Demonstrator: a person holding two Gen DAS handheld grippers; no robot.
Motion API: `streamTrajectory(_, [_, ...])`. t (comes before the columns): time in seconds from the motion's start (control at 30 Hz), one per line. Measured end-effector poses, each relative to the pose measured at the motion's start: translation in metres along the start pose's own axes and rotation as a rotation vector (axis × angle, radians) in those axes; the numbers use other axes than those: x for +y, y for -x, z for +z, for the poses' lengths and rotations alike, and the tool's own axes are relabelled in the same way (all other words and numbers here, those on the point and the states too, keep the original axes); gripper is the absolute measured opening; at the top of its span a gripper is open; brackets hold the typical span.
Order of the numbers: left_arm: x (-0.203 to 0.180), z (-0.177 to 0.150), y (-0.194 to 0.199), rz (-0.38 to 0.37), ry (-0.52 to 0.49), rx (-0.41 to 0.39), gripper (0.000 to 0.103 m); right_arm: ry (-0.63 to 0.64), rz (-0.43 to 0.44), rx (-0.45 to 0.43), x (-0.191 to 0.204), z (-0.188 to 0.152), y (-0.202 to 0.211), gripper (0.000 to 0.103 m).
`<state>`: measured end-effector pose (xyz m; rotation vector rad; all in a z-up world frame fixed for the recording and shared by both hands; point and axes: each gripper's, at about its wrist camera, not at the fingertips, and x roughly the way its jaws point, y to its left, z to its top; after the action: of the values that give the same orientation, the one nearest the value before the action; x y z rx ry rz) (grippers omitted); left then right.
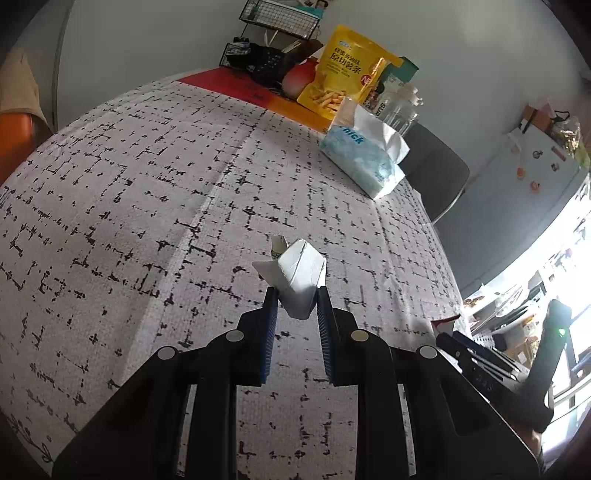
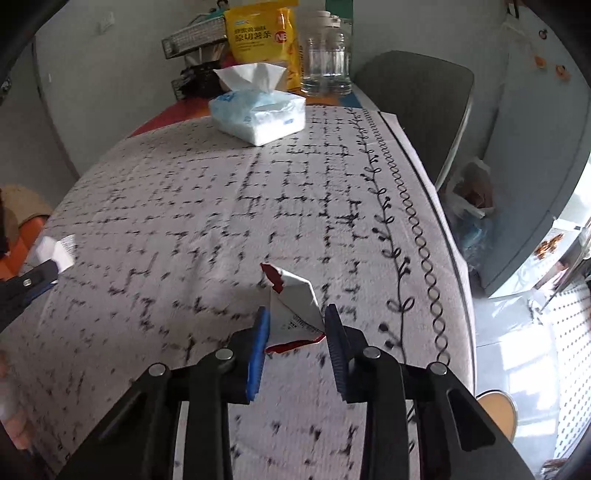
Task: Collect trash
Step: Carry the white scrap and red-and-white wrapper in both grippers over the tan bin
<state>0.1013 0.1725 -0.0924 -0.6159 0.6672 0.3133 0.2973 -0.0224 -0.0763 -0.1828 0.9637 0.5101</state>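
Note:
In the left wrist view my left gripper (image 1: pixel 296 295) is shut on a crumpled white paper piece (image 1: pixel 301 269), held just above the patterned tablecloth (image 1: pixel 147 184). The right wrist view shows my right gripper (image 2: pixel 297 312) shut on a torn red-and-white wrapper (image 2: pixel 295 295), both pads against its sides, low over the cloth near the table's right edge. At the far left of that view the white piece (image 2: pixel 55 251) shows again in the left gripper's fingers (image 2: pixel 40 273). The wrapper's red tip (image 1: pixel 445 323) peeks out at the lower right of the left wrist view.
A blue tissue pack (image 2: pixel 258 114) lies at the far side of the table. Behind it stand a yellow snack bag (image 2: pixel 258 37), a glass jar (image 2: pixel 325 62) and a wire rack (image 1: pixel 277 18). A grey chair (image 2: pixel 417 99) stands past the table's right edge.

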Motion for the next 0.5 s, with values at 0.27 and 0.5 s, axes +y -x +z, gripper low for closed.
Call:
streamTrajectory(0.27, [-0.030,-0.002,0.006,-0.032,-0.056,-0.008,0.022,-0.069,0.077,-0.072,-0.010,-0.020,0.043,0.030])
streamTrajectory(0.5, [-0.082,-0.003,0.005,-0.102,-0.130,-0.018,0.022,-0.163,0.051,-0.116,-0.056,-0.034,0.077,0.030])
